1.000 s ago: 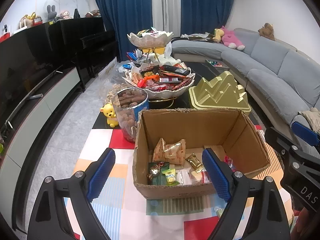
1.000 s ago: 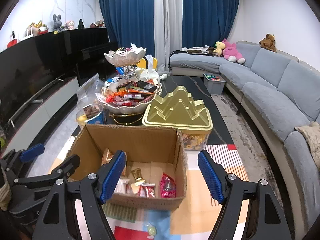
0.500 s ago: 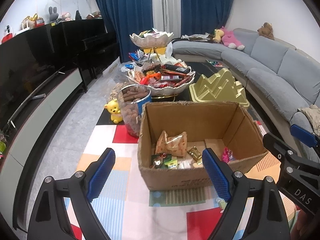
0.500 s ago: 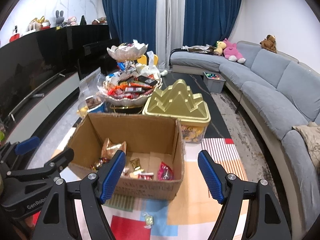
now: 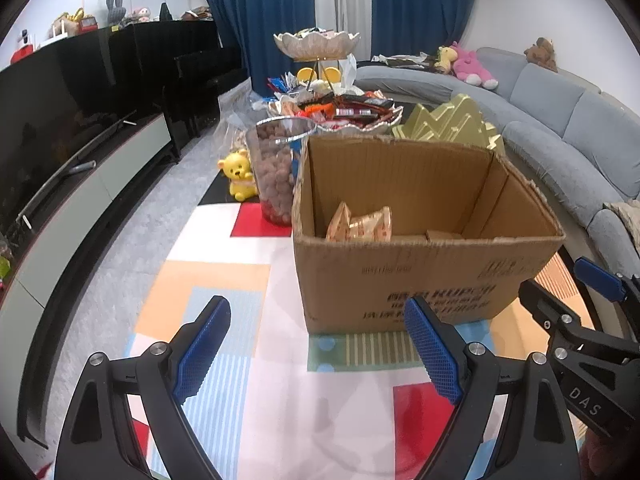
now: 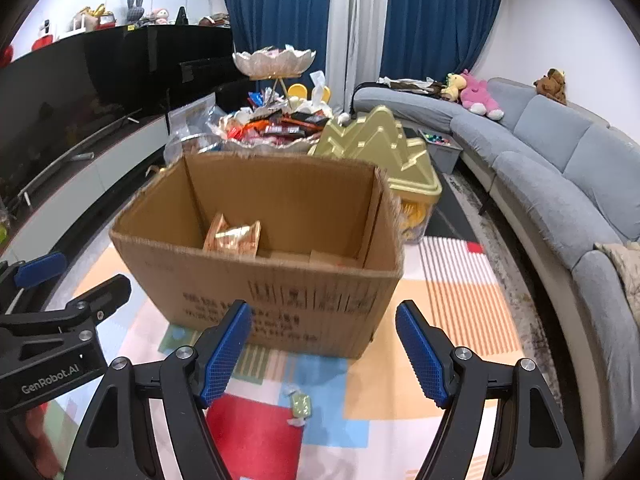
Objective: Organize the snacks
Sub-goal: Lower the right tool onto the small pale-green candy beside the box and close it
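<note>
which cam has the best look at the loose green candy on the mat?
Right wrist view: the green wrapped candy lies in plain sight on the play mat, in front of the cardboard box. The left wrist view does not show it.

Cardboard box [image 6: 280, 292] wall ahead of both grippers, open top, bare mat [image 6: 352, 428] around candy [image 6: 301, 405]
</note>
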`<state>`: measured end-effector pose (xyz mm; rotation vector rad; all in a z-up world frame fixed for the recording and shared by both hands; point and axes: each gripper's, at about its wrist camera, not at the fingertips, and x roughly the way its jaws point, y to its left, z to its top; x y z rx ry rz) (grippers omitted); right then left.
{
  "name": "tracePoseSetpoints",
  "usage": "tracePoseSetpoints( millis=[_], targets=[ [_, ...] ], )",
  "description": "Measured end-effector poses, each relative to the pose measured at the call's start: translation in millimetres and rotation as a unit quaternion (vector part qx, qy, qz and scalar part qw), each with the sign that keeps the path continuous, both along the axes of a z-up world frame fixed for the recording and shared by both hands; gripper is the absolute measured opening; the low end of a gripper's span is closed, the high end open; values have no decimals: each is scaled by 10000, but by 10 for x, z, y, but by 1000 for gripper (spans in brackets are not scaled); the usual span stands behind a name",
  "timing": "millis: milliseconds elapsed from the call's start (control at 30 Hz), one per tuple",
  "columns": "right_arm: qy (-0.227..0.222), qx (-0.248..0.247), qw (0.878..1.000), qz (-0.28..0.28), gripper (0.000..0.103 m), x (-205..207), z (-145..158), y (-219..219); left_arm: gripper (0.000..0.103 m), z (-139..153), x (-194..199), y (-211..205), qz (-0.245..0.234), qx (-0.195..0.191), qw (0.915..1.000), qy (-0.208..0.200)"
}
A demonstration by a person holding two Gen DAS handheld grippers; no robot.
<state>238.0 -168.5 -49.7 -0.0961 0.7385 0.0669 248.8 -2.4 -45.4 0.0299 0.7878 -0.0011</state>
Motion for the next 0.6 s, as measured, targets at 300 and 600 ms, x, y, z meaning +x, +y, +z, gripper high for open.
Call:
tracePoseSetpoints(
  millis=[300,600],
  targets=[
    [280,-72,9995,93,75,-71,-457,50,89,-383,-102,46,-6,-94,9999,97],
    [834,-95,9962,251,51,-54,-899,94,89,-616,-114,100,-52,-156,9998,102]
  ],
)
